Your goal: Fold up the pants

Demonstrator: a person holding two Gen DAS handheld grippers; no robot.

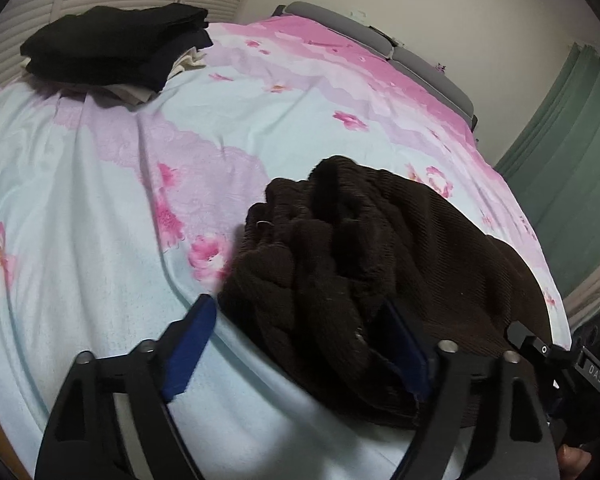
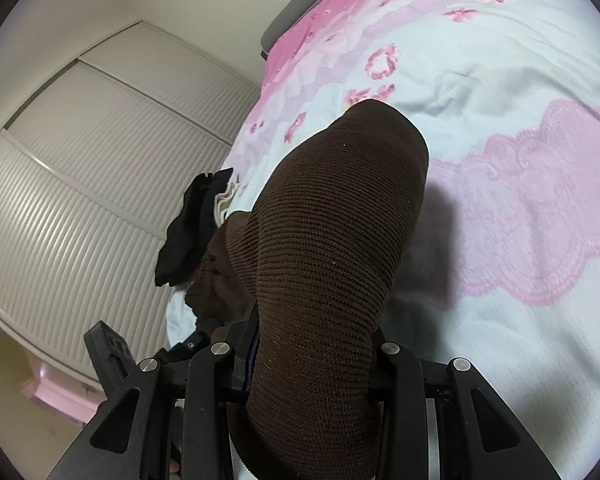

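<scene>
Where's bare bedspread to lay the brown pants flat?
Free: the wide stretch of bedspread between the brown pants and the folded dark stack, also toward the headboard. Crowded: the near edge by the left gripper.

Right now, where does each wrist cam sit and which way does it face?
Left wrist: low over the bed, facing the headboard; open left tongs straddle the brown pants.
Right wrist: tilted sideways toward the wardrobe; right tongs shut on the pants.
Shared: pants, bed, black clothes pile.
</scene>
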